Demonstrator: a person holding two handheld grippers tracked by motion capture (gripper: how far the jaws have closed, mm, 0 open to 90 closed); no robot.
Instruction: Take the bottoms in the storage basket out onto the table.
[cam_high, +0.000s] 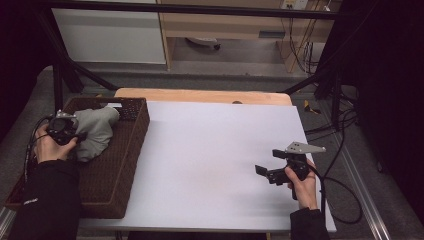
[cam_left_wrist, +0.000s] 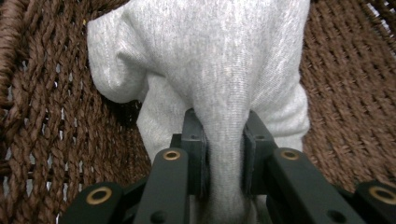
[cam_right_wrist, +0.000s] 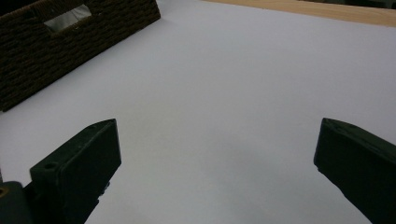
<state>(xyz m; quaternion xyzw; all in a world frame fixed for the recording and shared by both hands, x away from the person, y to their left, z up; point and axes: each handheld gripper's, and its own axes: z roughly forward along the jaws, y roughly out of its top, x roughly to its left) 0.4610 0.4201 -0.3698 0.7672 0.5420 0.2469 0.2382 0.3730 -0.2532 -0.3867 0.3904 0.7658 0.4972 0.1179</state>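
Observation:
A grey cloth (cam_high: 96, 131) lies bunched in the brown wicker basket (cam_high: 112, 175) at the table's left. My left gripper (cam_high: 80, 136) reaches into the basket from the left, and in the left gripper view its jaws pinch a fold of the grey cloth (cam_left_wrist: 219, 70) between the pads, so the left gripper (cam_left_wrist: 224, 144) is shut on it. Over the white table top at the right, my right gripper (cam_high: 265, 172) hangs with its jaws wide apart. The right gripper (cam_right_wrist: 217, 154) has nothing between its fingers.
The white table surface (cam_high: 210, 150) stretches between the basket and my right hand. A strip of bare wood (cam_high: 200, 95) runs along its far edge. The basket's woven wall (cam_right_wrist: 56, 51) stands ahead and to the left in the right gripper view. Cables (cam_high: 345, 200) trail off the right side.

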